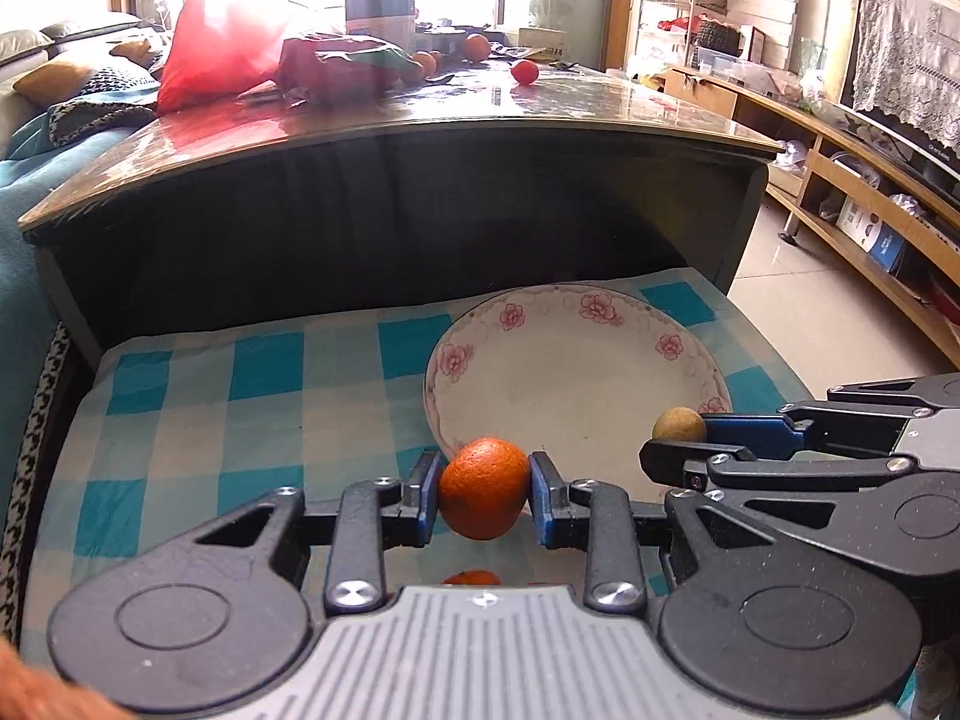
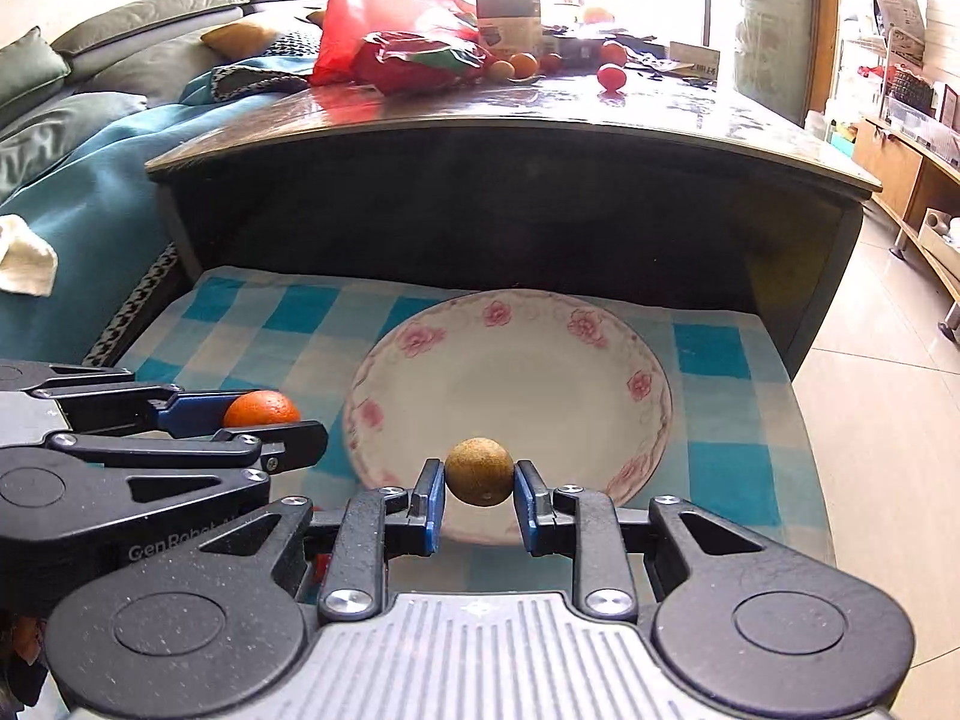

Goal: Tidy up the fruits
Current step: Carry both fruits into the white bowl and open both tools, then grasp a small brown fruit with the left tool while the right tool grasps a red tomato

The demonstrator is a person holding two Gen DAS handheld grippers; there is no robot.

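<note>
We clench the orange [image 1: 483, 487] in our left gripper [image 1: 483, 495] and the brown fruit [image 2: 479, 471] in our right gripper [image 2: 479, 495]; the plate [image 2: 651, 378] lies at twelve o'clock, nearer the right

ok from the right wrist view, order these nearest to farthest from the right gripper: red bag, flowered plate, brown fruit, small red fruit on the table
1. brown fruit, held in the right gripper
2. flowered plate, just beyond on the checked cloth
3. red bag and small red fruit, far on the table; too close to call
</note>
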